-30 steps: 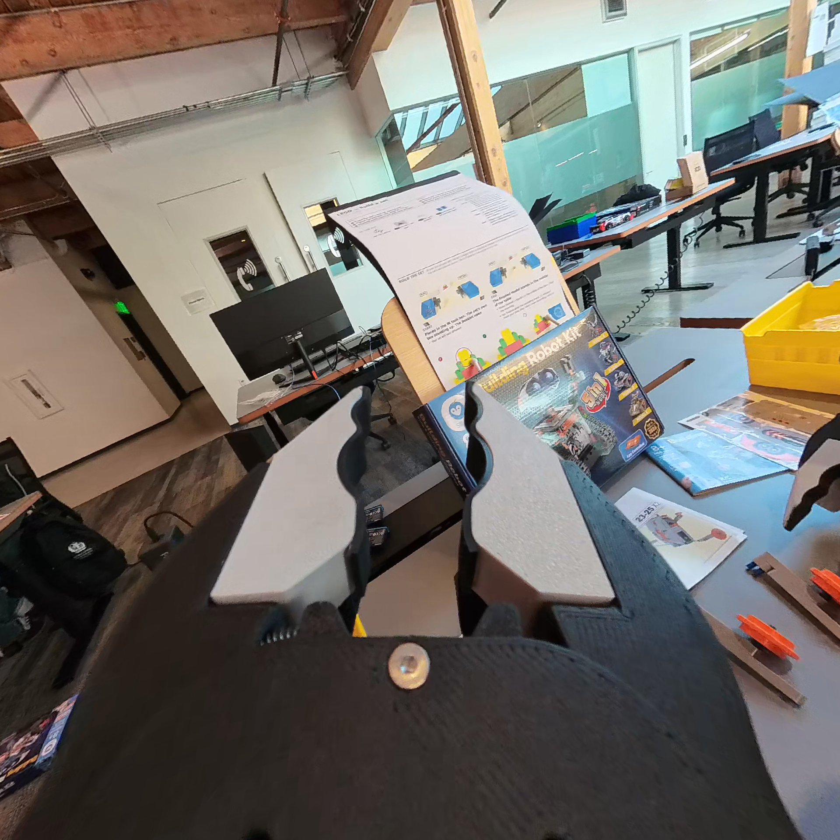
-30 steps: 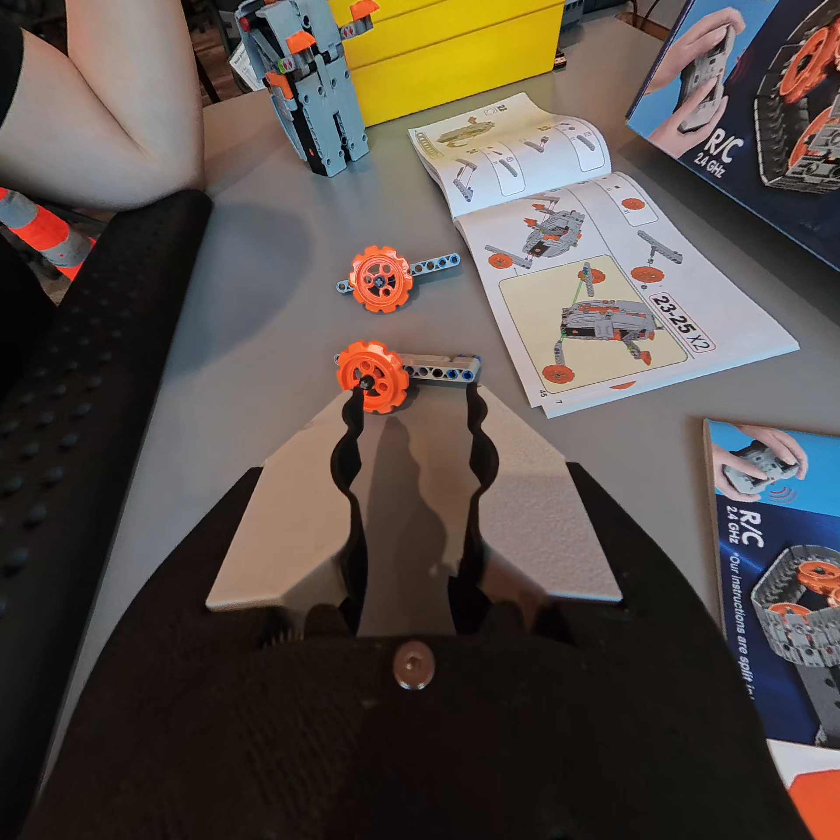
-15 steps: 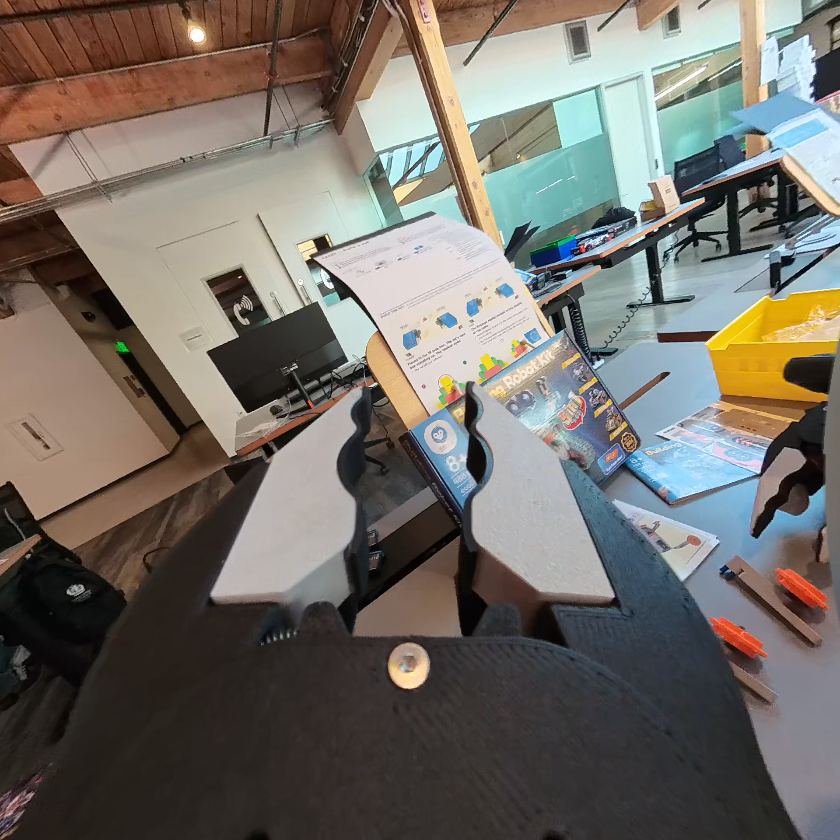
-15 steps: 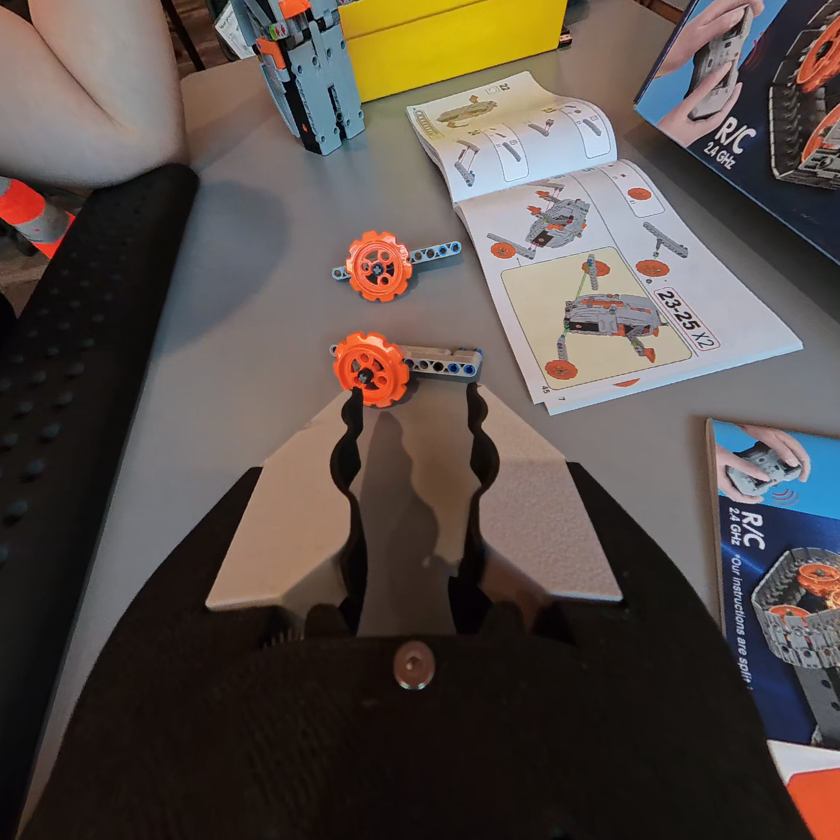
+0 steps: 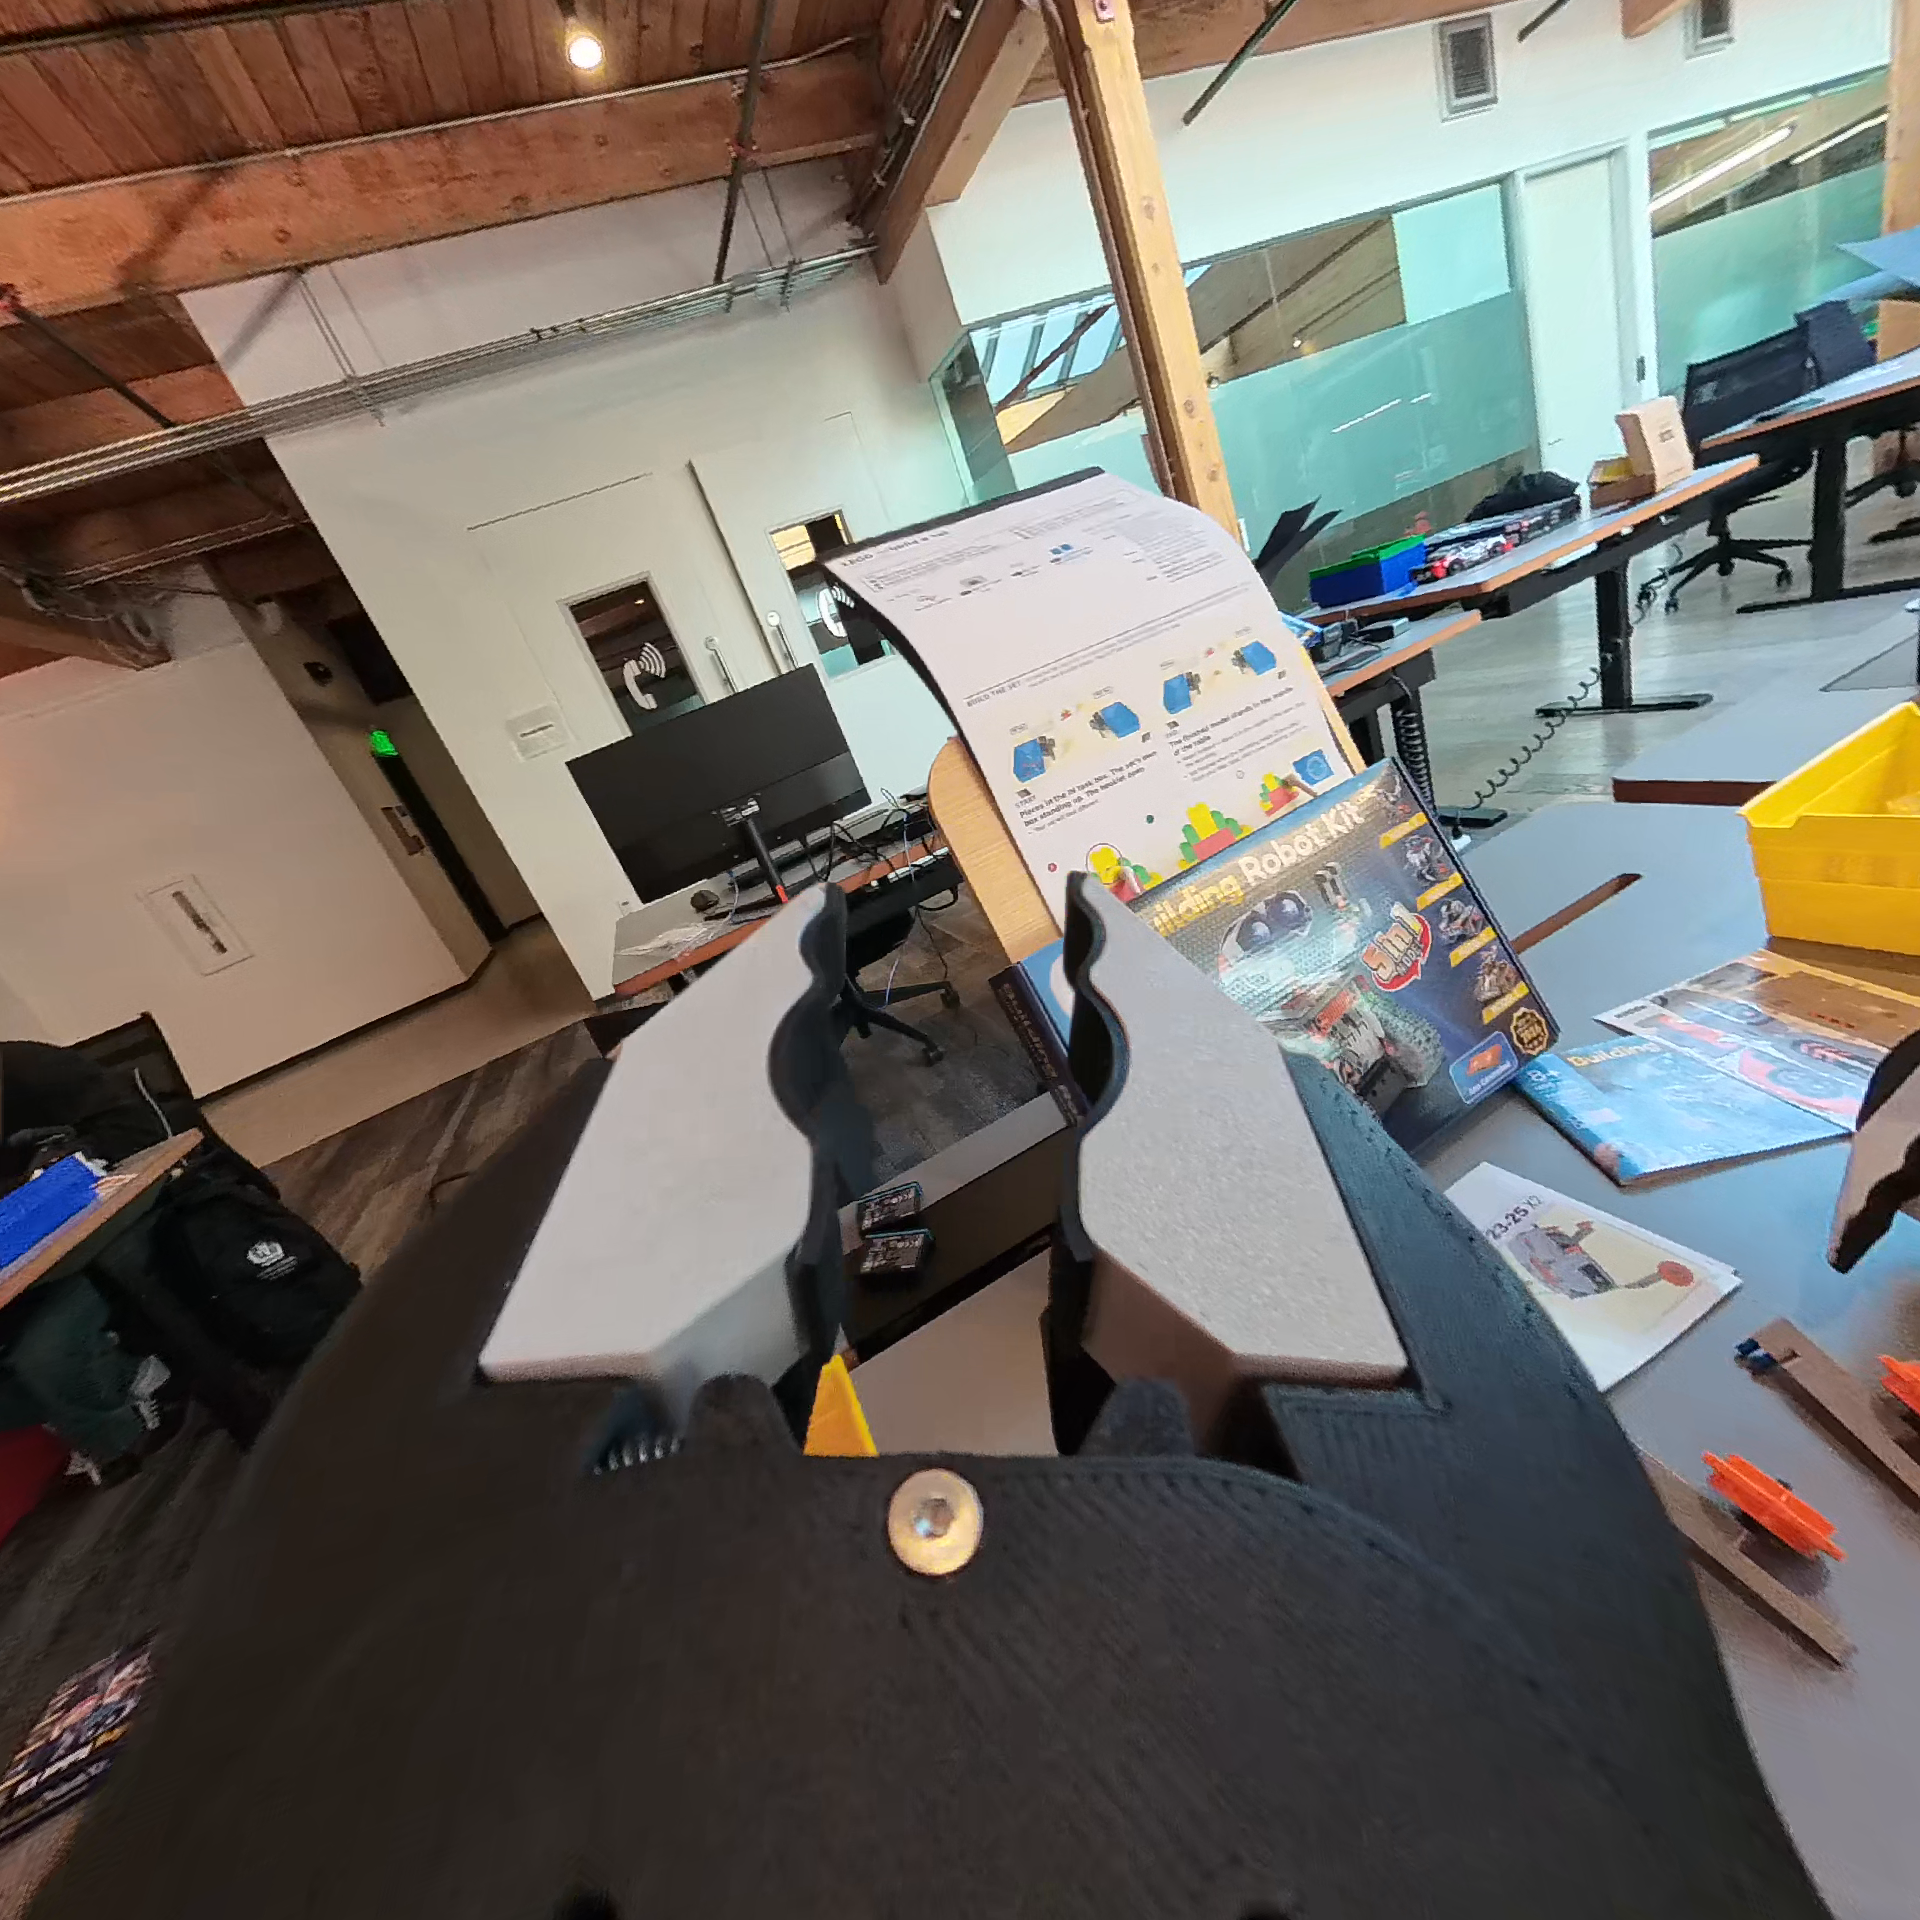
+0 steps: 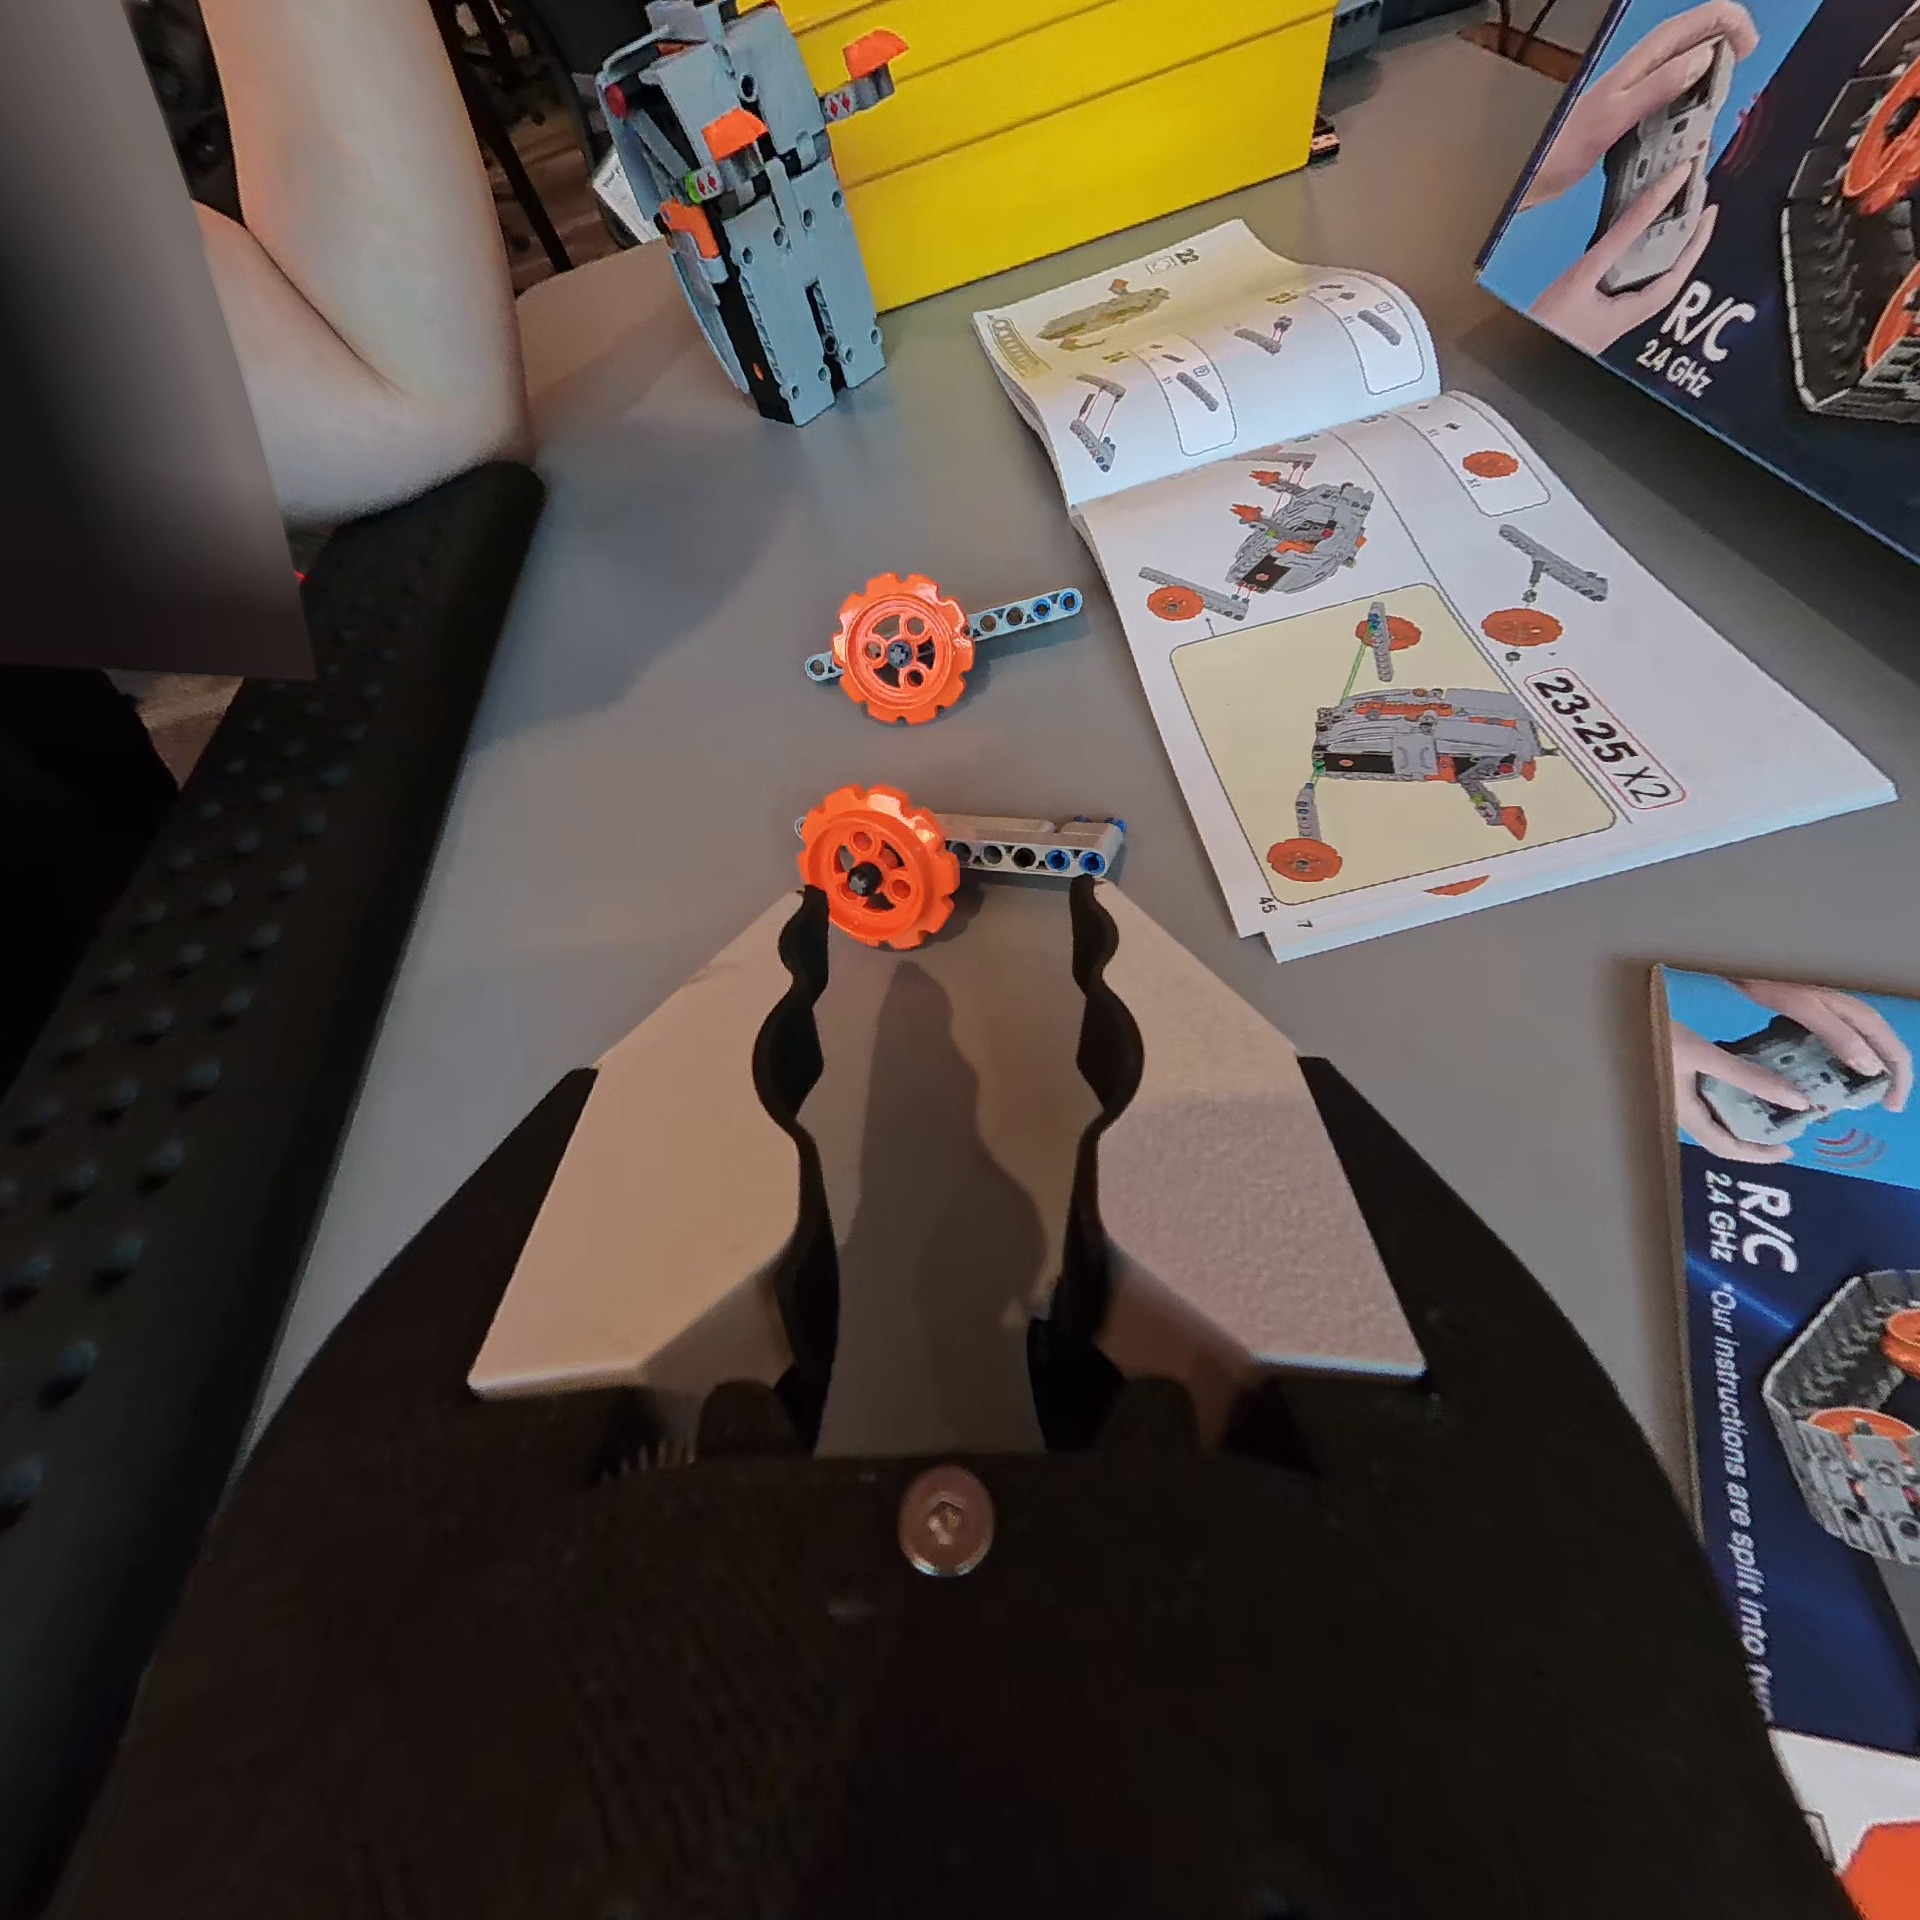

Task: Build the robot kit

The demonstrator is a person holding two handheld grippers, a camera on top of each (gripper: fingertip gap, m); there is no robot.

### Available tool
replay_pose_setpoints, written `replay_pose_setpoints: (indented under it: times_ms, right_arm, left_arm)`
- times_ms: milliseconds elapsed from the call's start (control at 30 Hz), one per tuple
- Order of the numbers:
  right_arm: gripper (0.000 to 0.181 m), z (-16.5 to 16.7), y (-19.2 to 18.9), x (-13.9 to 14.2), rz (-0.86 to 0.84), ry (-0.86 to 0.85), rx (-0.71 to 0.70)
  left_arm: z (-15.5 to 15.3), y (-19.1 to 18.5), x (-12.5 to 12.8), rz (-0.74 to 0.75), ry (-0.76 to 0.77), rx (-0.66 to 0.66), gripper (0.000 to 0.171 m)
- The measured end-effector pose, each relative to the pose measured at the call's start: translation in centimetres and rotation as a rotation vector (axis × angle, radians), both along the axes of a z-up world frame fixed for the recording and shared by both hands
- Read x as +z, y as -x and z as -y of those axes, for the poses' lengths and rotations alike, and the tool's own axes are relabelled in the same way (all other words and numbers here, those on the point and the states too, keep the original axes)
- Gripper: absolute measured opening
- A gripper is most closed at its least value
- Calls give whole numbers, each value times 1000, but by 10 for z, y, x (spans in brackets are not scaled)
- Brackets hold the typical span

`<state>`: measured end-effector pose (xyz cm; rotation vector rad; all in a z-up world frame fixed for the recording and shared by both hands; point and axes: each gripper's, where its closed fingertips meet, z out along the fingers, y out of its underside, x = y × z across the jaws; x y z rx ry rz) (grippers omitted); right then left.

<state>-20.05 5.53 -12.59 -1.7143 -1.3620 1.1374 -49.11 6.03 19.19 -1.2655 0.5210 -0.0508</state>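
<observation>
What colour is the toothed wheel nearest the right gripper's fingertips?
Orange wheel, on a grey beam; clearest in the right wrist view.

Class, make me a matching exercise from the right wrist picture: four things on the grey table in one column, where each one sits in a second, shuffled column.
1. yellow bin
2. open booklet
3. grey block model
4. near orange wheel

A. at the right gripper fingertips
B. standing upright beside the bin
C. far edge of the table
D. lying flat, right of both wheels

Pairs: 1-C, 2-D, 3-B, 4-A

Right hand-held gripper [image 6: 943,902] empty, fingers apart, nearest orange gear on grey beam [image 6: 878,864], lying flat on grey table [image 6: 644,852]
</observation>
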Motion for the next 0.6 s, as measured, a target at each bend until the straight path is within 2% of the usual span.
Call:
replay_pose_setpoints:
  times_ms: [233, 600]
  right_arm:
    - [48, 4, -1, 3, -18, -16, 19]
    - [55, 13, 0, -14, 106, -106, 44]
  left_arm:
    - [0, 20, 5, 69, 2, 42, 40]
    - [-11, 25, 2, 157, 56, 46, 39]
